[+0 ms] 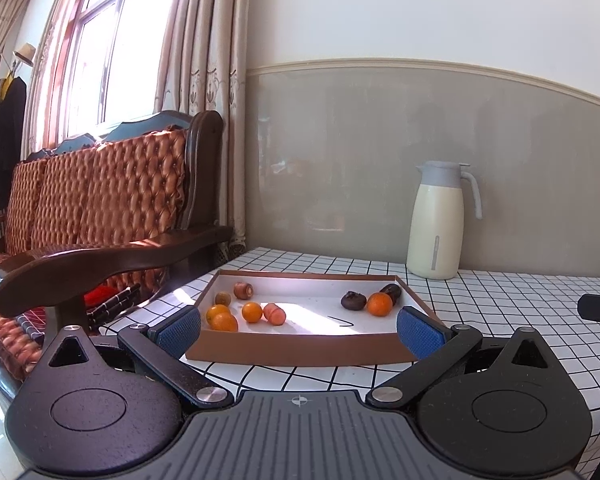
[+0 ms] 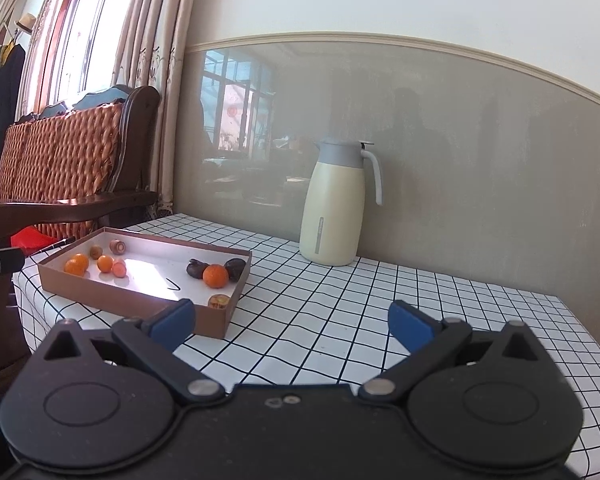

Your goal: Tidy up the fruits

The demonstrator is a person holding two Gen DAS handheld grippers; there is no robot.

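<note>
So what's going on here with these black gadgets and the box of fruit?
A person holds two gripping tools over a table with a checked cloth, about to sort fruit. Both the left tool and the right tool are open and empty. The fruit lies in a shallow brown cardboard box: small oranges and brownish fruits at one end, an orange beside two dark fruits at the other. A cream thermos jug stands by the wall. Nothing is picked up yet.
</note>
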